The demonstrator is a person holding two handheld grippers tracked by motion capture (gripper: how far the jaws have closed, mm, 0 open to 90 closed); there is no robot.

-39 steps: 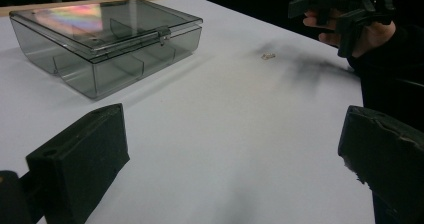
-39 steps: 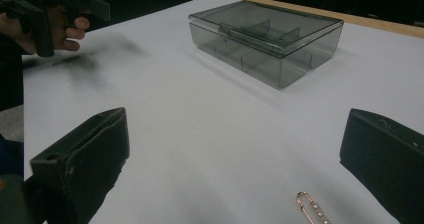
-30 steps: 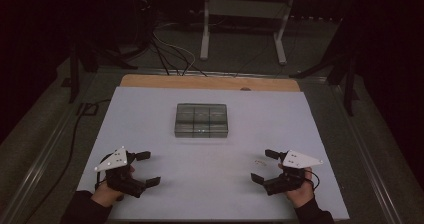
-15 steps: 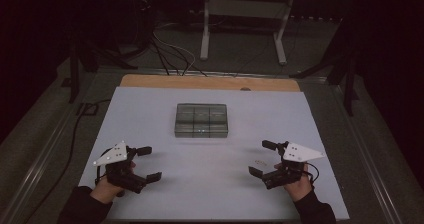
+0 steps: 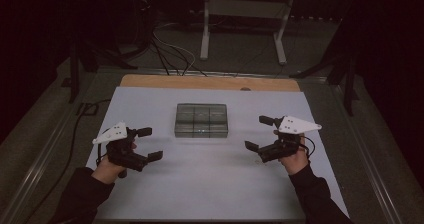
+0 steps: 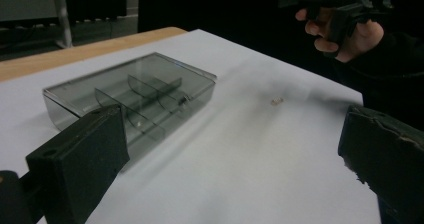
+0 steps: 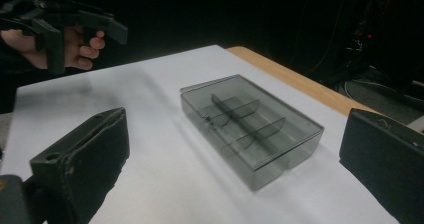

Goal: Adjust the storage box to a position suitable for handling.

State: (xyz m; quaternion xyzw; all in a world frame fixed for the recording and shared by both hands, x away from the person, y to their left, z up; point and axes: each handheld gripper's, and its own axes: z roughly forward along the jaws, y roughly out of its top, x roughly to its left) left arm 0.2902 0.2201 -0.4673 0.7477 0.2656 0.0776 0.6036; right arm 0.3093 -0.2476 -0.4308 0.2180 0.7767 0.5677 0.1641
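Flanking unlabelled box (image 5: pixel 201 120), gaping tongs (image 5: pixel 148 144)

Black sleeves, black grippers (image 5: pixel 150 144), white-grey plates

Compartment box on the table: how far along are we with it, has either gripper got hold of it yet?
Nothing looks done yet. The smoky clear compartment box sits with its lid down on the white tabletop, untouched. The left gripper and right gripper are both open, flanking the box on either side and apart from it, each aimed toward it. Left to do: close in, make contact and handle the box, probably opening its lid.
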